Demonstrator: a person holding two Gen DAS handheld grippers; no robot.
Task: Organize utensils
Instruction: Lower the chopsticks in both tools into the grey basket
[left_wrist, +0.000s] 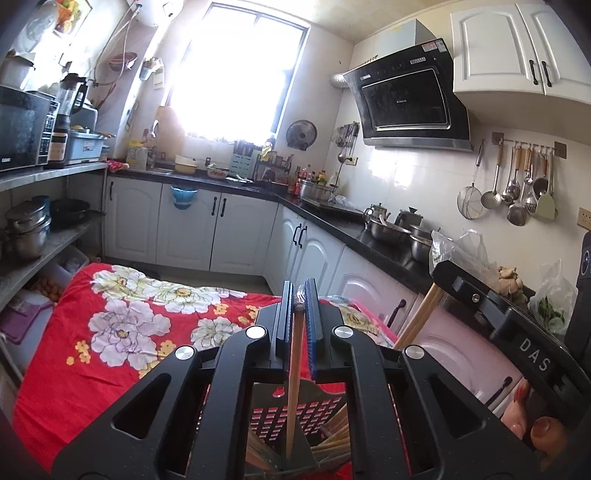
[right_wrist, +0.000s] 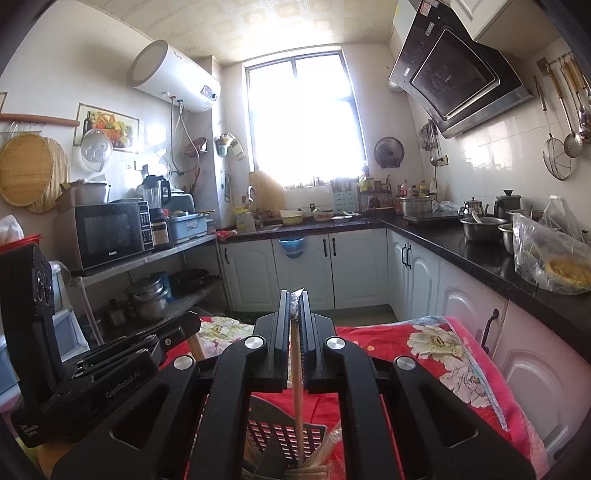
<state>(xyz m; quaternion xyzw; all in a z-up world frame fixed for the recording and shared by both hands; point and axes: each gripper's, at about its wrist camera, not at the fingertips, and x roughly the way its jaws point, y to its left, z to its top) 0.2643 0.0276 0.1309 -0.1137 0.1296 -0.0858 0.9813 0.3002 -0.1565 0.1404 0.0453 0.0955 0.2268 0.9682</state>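
Chopsticks in both grippers: my left gripper (left_wrist: 298, 295) is clamped tight on one wooden chopstick (left_wrist: 293, 384), my right gripper (right_wrist: 294, 297) likewise on a second chopstick (right_wrist: 296, 380), each stick hanging down from between the jaws. Directly below both sets of jaws sits the slotted utensil holder (right_wrist: 284, 435), already bristling with sticks, on the red floral cloth (left_wrist: 122, 332). This looks like the drop-in step. The tips seem inside the rim, though the gripper bodies hide it. Next: line up, lower, then release.
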